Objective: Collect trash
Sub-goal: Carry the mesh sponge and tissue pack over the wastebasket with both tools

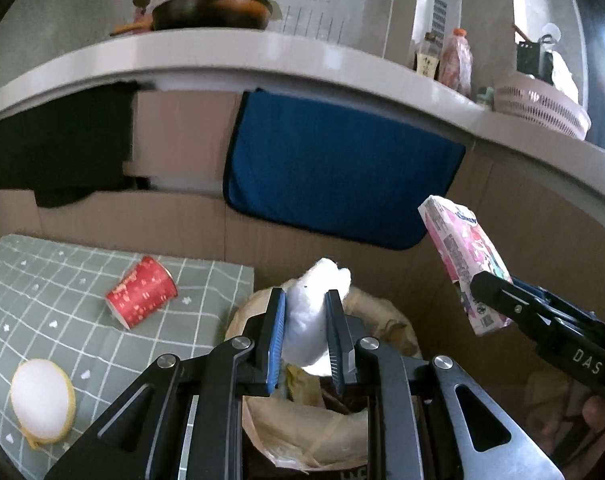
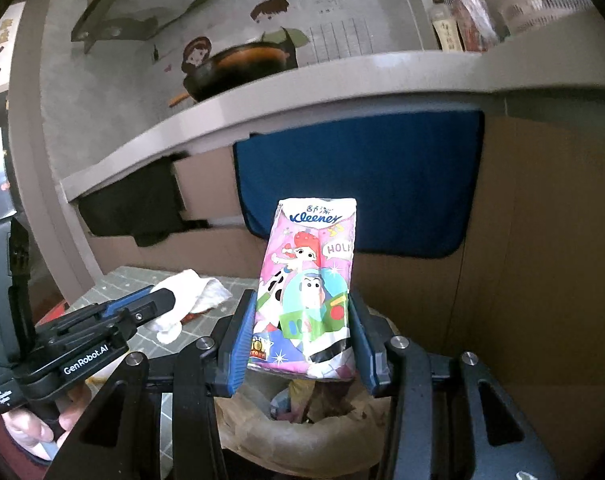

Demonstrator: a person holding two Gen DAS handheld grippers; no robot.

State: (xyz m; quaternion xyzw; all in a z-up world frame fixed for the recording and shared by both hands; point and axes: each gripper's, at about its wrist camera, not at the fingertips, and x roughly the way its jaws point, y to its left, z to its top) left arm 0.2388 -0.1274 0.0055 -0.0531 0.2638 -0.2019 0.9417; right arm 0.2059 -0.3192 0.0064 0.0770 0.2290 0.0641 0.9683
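A crumpled white tissue point(image 1: 307, 320) is pinched in my left gripper point(image 1: 305, 300), which is shut on it above a bin lined with a beige bag point(image 1: 270, 428). My right gripper point(image 2: 302, 300) is shut on a pink cartoon-printed Kleenex pack point(image 2: 314, 272), held upright over the same bin point(image 2: 286, 444). The left wrist view shows the right gripper point(image 1: 490, 292) and the pack point(image 1: 458, 256) at the right. In the right wrist view, the left gripper point(image 2: 158, 304) and its tissue point(image 2: 194, 288) are at the left. A red paper cup point(image 1: 142, 298) lies on its side on the green checked tablecloth point(image 1: 62, 280).
A round white item with a yellow rim point(image 1: 42, 398) lies near the table's front. Behind the bin stand cardboard panels point(image 1: 382, 272), with a blue towel point(image 1: 334, 164) and a black cloth point(image 1: 58, 148) hanging from the counter edge point(image 1: 262, 56). A wok point(image 1: 214, 10), bottles and a pink basket point(image 1: 542, 108) sit on the counter.
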